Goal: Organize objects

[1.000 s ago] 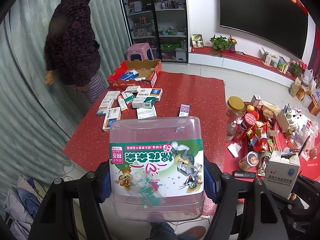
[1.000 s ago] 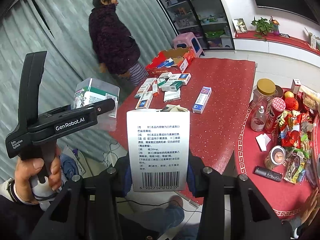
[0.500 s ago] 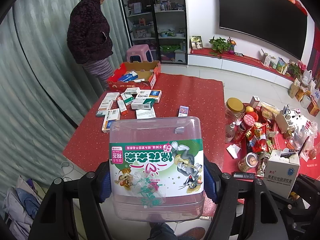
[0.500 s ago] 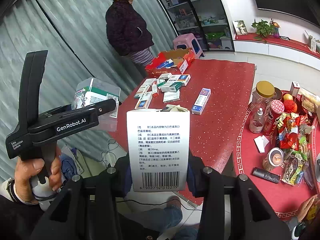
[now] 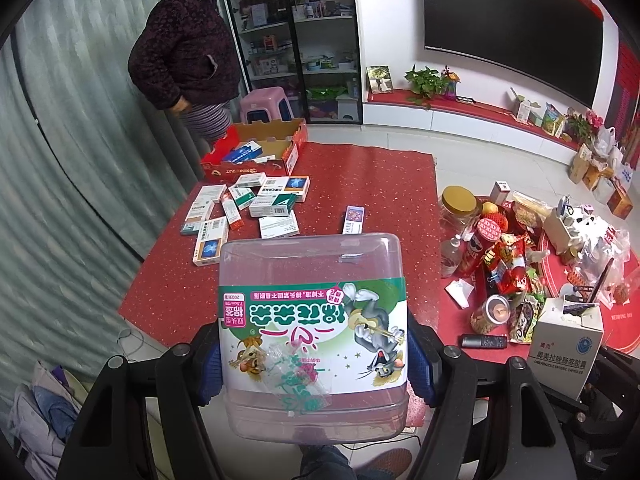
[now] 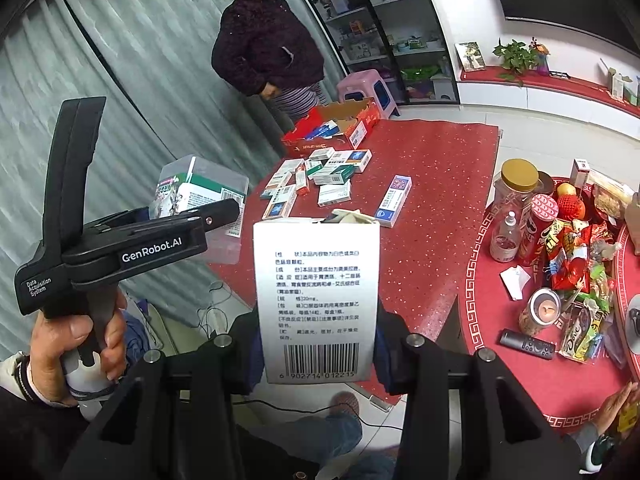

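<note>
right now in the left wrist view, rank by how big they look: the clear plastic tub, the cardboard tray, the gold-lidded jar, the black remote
1. clear plastic tub, though it sits right at the camera, so its lead is unsure
2. cardboard tray
3. gold-lidded jar
4. black remote

A bystander (image 5: 188,52) stands near the pink stool (image 5: 266,104), by the curtain (image 5: 60,140)

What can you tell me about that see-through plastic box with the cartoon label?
The clear plastic tub with a green-and-white cartoon cat-and-mouse label is squarish with rounded corners. Its label reads upside down in the left wrist view. A crumpled clear wrapper shows inside. The left gripper grips its sides, holding it in the air beside the red table.
</note>
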`<state>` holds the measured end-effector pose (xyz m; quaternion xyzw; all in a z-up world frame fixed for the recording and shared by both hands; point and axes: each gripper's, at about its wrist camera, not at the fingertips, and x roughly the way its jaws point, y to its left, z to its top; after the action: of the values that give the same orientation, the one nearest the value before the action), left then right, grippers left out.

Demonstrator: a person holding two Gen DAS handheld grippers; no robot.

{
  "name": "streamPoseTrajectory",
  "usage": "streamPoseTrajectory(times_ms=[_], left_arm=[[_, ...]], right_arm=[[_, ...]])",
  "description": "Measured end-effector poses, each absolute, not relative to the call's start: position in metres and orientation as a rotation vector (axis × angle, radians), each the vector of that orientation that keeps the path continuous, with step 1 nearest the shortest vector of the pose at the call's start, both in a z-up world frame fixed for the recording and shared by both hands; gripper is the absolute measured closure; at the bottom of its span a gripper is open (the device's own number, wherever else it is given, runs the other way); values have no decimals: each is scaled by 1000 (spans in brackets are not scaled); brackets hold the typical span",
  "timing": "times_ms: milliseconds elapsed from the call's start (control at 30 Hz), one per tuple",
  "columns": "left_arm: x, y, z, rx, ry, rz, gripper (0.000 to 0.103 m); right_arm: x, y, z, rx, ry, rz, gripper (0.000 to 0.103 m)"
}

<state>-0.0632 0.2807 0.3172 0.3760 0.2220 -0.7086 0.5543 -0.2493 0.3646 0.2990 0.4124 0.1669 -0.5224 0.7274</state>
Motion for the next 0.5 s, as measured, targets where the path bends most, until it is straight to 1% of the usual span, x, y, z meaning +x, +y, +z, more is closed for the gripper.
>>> streamPoseTrajectory(times_ms=[500], left_arm=[[-65,281,317,895,519,-1690,27]], right_arm=[[-249,370,300,902,371,-1162,61]])
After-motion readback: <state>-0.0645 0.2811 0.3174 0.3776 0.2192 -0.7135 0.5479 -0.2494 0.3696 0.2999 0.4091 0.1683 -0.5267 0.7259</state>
